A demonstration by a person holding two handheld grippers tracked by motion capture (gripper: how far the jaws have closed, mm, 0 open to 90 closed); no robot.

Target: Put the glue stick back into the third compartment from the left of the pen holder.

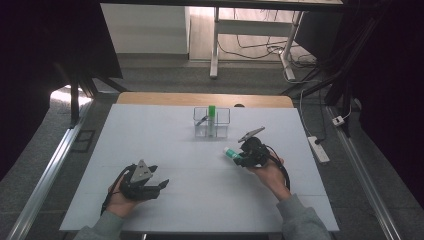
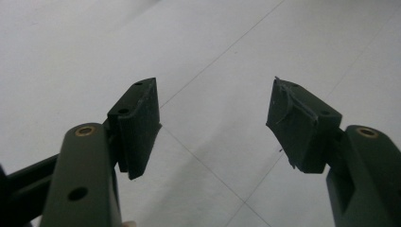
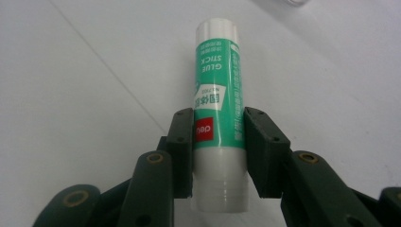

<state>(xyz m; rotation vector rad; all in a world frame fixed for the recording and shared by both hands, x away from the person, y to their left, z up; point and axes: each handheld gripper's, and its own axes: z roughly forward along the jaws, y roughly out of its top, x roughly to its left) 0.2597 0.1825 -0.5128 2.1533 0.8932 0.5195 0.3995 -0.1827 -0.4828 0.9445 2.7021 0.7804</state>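
A green and white glue stick (image 3: 217, 94) lies between the pads of my right gripper (image 3: 218, 123), which is shut on its lower half. From above, the glue stick (image 1: 230, 152) pokes out to the left of the right gripper (image 1: 240, 157), low over the white table (image 1: 150, 135) at right of centre. My left gripper (image 1: 159, 176) rests near the table's front left, held in a hand. Its jaws stand wide apart in the left gripper view, and the left gripper (image 2: 213, 113) has only bare table between them.
A clear two-part plastic box (image 1: 225, 112) stands at the back centre of the table, with an upright green stick (image 1: 212, 112) and a small dark item (image 1: 201, 120) inside. A white power strip (image 1: 318, 149) lies on the floor off the right edge.
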